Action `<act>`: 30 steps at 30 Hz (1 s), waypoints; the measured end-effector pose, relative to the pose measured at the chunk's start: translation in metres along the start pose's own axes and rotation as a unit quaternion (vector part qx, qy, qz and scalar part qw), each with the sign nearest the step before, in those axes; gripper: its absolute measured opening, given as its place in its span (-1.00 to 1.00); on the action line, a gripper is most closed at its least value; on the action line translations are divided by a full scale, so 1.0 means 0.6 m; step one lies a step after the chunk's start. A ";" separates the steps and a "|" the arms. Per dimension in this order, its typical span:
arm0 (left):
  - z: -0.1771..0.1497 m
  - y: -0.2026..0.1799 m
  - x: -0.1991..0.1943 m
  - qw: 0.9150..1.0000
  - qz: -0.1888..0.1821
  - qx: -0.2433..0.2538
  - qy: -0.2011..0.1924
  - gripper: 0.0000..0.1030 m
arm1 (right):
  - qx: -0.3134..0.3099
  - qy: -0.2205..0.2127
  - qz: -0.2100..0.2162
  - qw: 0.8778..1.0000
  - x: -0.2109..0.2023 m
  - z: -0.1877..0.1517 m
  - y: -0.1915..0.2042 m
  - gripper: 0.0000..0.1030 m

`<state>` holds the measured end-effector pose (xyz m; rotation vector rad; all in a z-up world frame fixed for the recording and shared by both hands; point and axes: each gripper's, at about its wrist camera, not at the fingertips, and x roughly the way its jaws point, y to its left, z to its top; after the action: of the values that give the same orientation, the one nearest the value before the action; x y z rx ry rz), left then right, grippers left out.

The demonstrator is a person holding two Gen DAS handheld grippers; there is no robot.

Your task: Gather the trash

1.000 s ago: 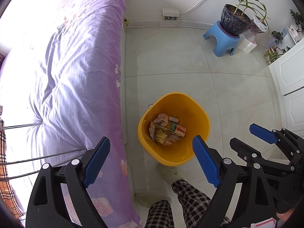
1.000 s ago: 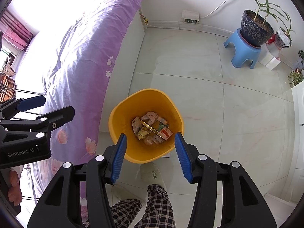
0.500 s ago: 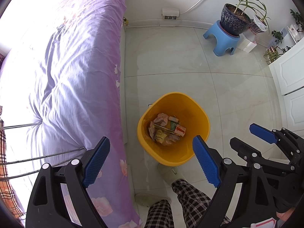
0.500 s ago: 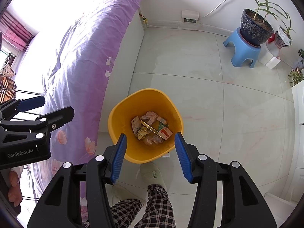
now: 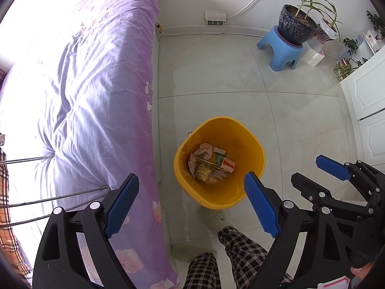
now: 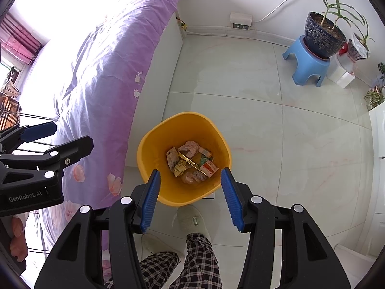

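Observation:
A yellow bin (image 5: 255, 154) (image 6: 149, 142) stands on the tiled floor beside the bed. Several pieces of trash (image 5: 211, 163) (image 6: 192, 161) lie in its bottom: crumpled wrappers, a small red and white box and a gold strip. My left gripper (image 5: 190, 202) is open and empty, held high above the bin's near rim. My right gripper (image 6: 190, 192) is open and empty, also above the near rim. The right gripper also shows at the right edge of the left wrist view (image 5: 320, 171), and the left gripper at the left edge of the right wrist view (image 6: 62, 134).
A bed with a purple cover (image 5: 96, 91) (image 6: 103, 77) fills the left. A blue stool (image 5: 284, 50) (image 6: 308, 67) with a potted plant (image 5: 298, 24) stands at the far wall. A white cabinet (image 5: 368, 96) is on the right. The person's legs and slippers (image 6: 195, 219) are just before the bin.

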<state>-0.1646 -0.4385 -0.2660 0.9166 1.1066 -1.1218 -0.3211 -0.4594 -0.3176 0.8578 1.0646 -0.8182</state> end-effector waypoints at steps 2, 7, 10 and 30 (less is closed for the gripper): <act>-0.001 -0.001 -0.005 1.000 0.001 0.001 0.000 0.72 | -0.003 -0.001 -0.001 1.000 -0.005 0.000 0.000 0.04; 0.001 0.003 -0.035 1.000 -0.009 -0.011 -0.007 0.74 | -0.002 -0.008 0.002 1.000 -0.037 0.002 0.000 0.04; 0.000 0.005 -0.066 1.000 -0.016 -0.018 -0.019 0.80 | -0.009 -0.016 0.002 1.000 -0.066 0.002 0.005 0.04; -0.074 0.117 -0.321 0.979 0.003 -0.127 -0.157 0.91 | -0.141 -0.104 0.028 0.984 -0.278 0.000 0.114 0.22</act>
<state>-0.1175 -0.3403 -0.0870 0.5217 0.9575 -1.0488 -0.3064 -0.4052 -0.1464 0.5482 0.9396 -0.6736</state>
